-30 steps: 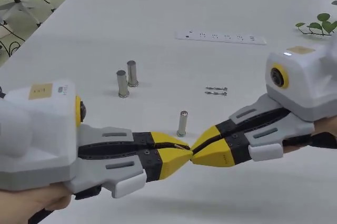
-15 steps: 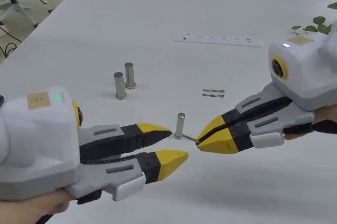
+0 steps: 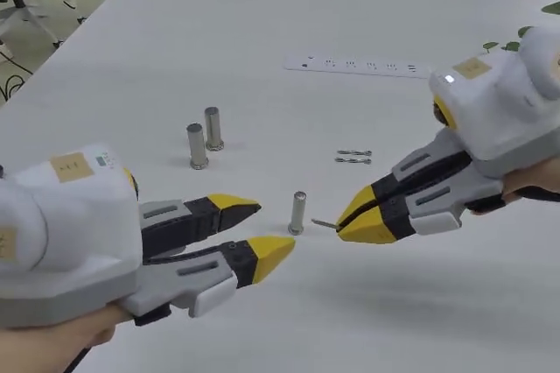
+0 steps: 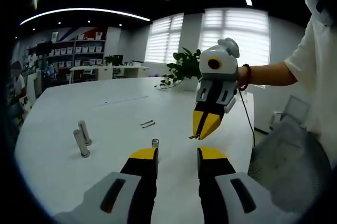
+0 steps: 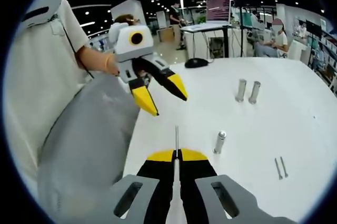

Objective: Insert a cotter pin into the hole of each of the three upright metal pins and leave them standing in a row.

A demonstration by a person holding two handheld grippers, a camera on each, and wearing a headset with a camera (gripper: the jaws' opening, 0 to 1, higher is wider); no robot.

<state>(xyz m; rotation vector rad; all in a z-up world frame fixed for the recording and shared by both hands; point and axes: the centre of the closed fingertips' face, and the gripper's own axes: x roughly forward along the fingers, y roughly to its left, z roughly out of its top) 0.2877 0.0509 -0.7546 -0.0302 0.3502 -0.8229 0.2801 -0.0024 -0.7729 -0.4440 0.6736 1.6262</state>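
Labels: a tan sticker sits on top of each white gripper housing, and the print on both is too small to read. No brand name can be read on the white power strip (image 3: 359, 66) lying at the far side of the table (image 3: 175, 31).

Left gripper (image 3: 274, 226): near left in the head view. Its yellow-tipped jaws stand well apart and clamp nothing. In the left gripper view the same jaws (image 4: 177, 155) frame bare tabletop, with the nearest metal pin (image 4: 155, 144) just beyond them.

Right gripper (image 3: 343, 222): near right, with its jaws closed together on a cotter pin (image 3: 324, 224). The thin shaft sticks out past the yellow tips towards the left. In the right gripper view the cotter pin (image 5: 176, 140) runs straight forward from between the closed jaws (image 5: 177, 154).

Nearest metal pin (image 3: 298, 212): upright on the table between the two grippers. The free end of the held cotter pin lies just beside its lower part, on the right, with a small gap visible.

Two more metal pins (image 3: 205, 138): upright, close together, farther back on the left.

Two spare cotter pins (image 3: 353, 157): flat on the table, side by side, right of centre and beyond the right gripper's tips.

Green plant leaves (image 3: 525, 36) enter at the far right edge.
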